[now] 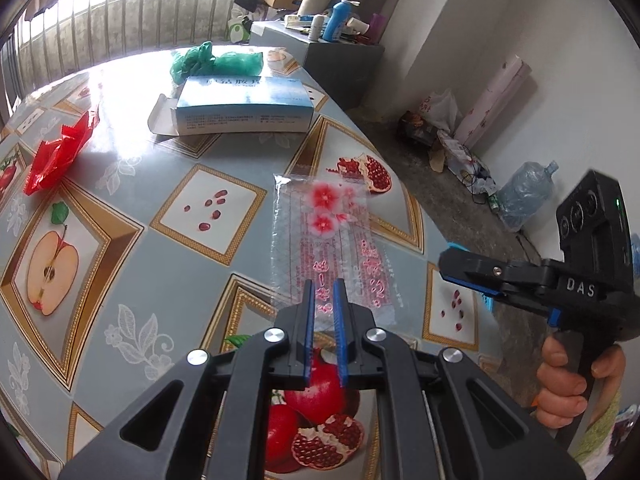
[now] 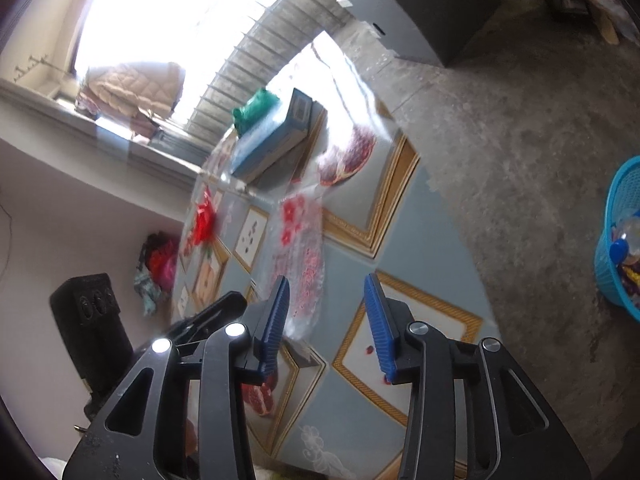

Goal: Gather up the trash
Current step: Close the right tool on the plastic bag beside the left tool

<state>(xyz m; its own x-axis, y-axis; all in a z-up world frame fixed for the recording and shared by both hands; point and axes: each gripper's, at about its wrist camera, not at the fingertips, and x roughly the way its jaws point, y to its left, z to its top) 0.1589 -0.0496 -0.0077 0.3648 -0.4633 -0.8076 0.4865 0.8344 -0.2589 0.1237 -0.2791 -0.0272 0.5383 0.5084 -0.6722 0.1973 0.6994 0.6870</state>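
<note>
The left claw point(image 1: 324, 292) is nearly clenched, its blue pads point(image 1: 341, 312) standing close together at the near end of the clear flowered wrapper point(image 1: 328, 236). Whether the film is actually pinched between them cannot be told from the left wrist view; the wrapper lies flat on the tabletop point(image 1: 168, 176) and looks undisturbed. The right claw point(image 2: 326, 316) is released, jaws apart with nothing between them, hovering at the near edge of the tabletop just right of the same wrapper point(image 2: 298, 256).

My judgement is that the step in hand is lifting this wrapper. Thin film clings to a glossy cloth, so the pads should come in low at the edge and slip one under the film rather than press down on it. A slow peel along its length should stop it tearing or sliding away.

Further out lie a red crumpled bag point(image 1: 60, 156), a blue carton point(image 1: 244, 106) with an open flap, and a green bag point(image 1: 212, 62) behind it. The blue basket point(image 2: 620, 236) on the floor, right of the tabletop, already holds scraps and seems the likely place for the trash.
</note>
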